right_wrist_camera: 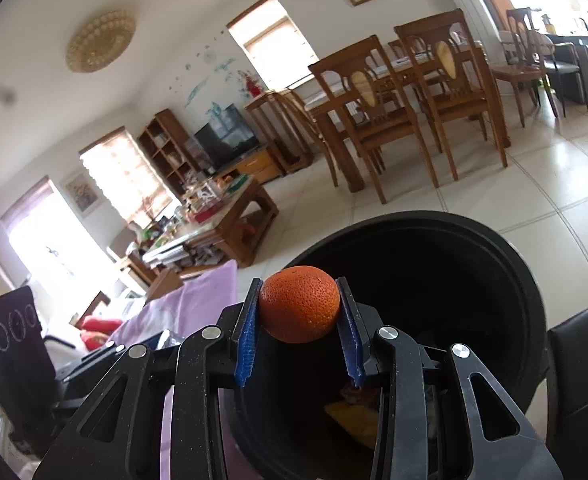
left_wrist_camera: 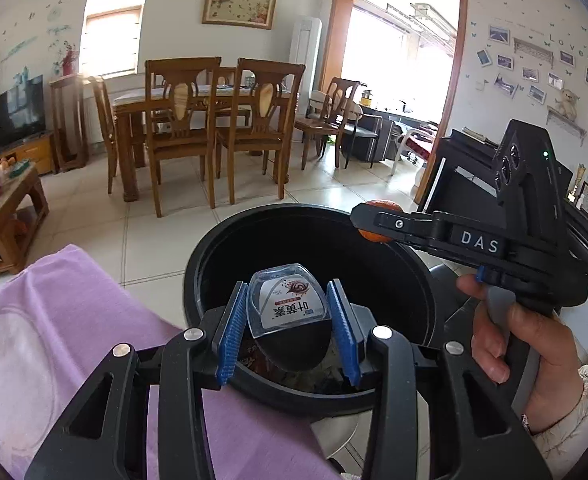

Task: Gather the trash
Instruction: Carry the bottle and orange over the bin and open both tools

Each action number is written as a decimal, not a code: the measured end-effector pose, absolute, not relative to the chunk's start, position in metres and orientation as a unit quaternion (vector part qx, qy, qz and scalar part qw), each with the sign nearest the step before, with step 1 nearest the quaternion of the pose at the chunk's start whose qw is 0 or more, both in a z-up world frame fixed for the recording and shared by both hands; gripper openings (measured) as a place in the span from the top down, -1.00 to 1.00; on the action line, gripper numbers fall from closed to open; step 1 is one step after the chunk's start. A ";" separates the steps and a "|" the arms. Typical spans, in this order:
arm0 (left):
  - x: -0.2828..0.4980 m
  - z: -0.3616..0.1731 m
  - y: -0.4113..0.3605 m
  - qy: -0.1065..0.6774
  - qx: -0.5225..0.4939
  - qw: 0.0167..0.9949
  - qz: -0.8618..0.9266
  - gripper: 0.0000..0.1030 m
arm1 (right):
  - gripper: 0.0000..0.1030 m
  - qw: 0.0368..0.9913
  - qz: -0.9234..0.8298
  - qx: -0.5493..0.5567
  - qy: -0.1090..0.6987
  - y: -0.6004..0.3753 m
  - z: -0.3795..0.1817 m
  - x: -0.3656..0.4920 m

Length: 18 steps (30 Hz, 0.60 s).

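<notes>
My left gripper (left_wrist_camera: 288, 312) is shut on a small clear plastic container with a white label (left_wrist_camera: 286, 302) and holds it over the open black trash bin (left_wrist_camera: 422, 280). My right gripper (right_wrist_camera: 300, 310) is shut on an orange (right_wrist_camera: 298, 304) and holds it above the near rim of the same bin (right_wrist_camera: 526, 320). In the left wrist view the right gripper (left_wrist_camera: 374, 220) reaches in from the right over the bin's far rim, with the orange (left_wrist_camera: 370, 236) partly hidden by its fingers. Wrappers lie at the bin's bottom (right_wrist_camera: 354, 416).
A purple cloth (left_wrist_camera: 73, 340) covers the surface left of the bin. A wooden dining table with chairs (left_wrist_camera: 197, 120) stands across the tiled floor. A cluttered coffee table (right_wrist_camera: 221, 216) is at the left. A black chair (right_wrist_camera: 582, 380) is right of the bin.
</notes>
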<state>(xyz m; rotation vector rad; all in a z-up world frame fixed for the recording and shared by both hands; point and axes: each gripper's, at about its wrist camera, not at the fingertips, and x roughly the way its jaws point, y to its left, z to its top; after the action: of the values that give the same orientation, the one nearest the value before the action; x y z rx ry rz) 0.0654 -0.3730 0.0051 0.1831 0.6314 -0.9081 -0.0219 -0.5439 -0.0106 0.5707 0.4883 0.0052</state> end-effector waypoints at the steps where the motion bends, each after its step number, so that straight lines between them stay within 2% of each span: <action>1: 0.067 0.003 -0.385 0.300 0.092 0.844 -0.435 0.22 | 0.30 0.930 -0.002 0.282 0.236 -0.552 -0.012 -0.023; 7: 0.068 -0.011 -0.416 0.308 0.102 0.831 -0.452 0.21 | 0.30 0.932 -0.013 0.282 0.228 -0.578 -0.019 -0.021; 18: 0.062 -0.016 -0.417 0.298 0.131 0.832 -0.449 0.21 | 0.28 0.930 -0.007 0.283 0.233 -0.565 -0.032 0.004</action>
<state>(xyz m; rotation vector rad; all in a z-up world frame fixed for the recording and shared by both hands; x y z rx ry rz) 0.0615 -0.4171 -0.0160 0.2785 0.6313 -0.9512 0.0042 -0.5647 -0.0317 0.5795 0.4772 -0.0135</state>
